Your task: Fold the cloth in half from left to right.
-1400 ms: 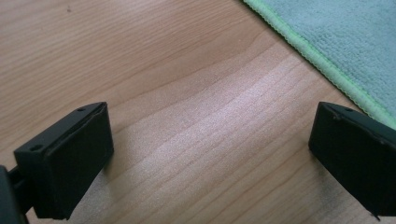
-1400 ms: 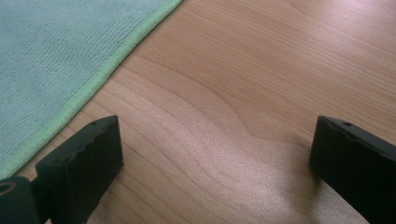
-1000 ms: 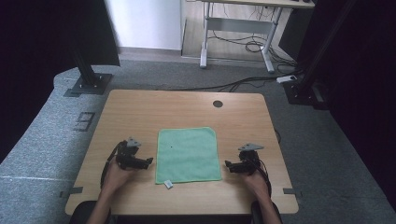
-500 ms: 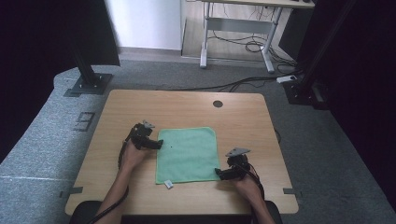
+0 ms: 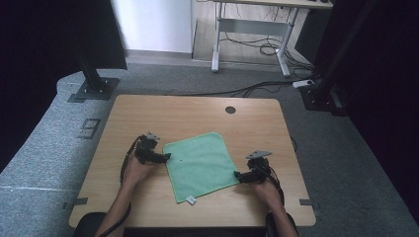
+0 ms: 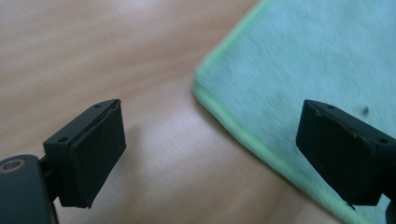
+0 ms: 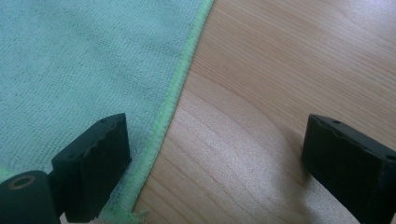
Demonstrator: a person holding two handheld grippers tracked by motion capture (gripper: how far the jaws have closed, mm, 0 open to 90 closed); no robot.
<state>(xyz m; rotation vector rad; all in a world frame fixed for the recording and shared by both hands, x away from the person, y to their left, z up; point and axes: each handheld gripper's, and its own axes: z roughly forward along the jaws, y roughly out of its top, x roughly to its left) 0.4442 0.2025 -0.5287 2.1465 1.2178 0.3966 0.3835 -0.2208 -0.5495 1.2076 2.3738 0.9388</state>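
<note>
Jaws wide open on both sides, nothing held; on the left gripper [image 5: 165, 157] just been closing a little, with the far left corner of the green cloth [image 5: 200, 164] between them but not pinched. Right gripper [image 5: 238, 175] down at the cloth's right edge near the front corner, one jaw over the cloth, one over the bare wooden surface [image 5: 188, 111]. Cloth flat and a bit turned in the middle. Could slip off the thin edge and grab nothing, or bunch and drag the cloth if squeezed too high
</note>
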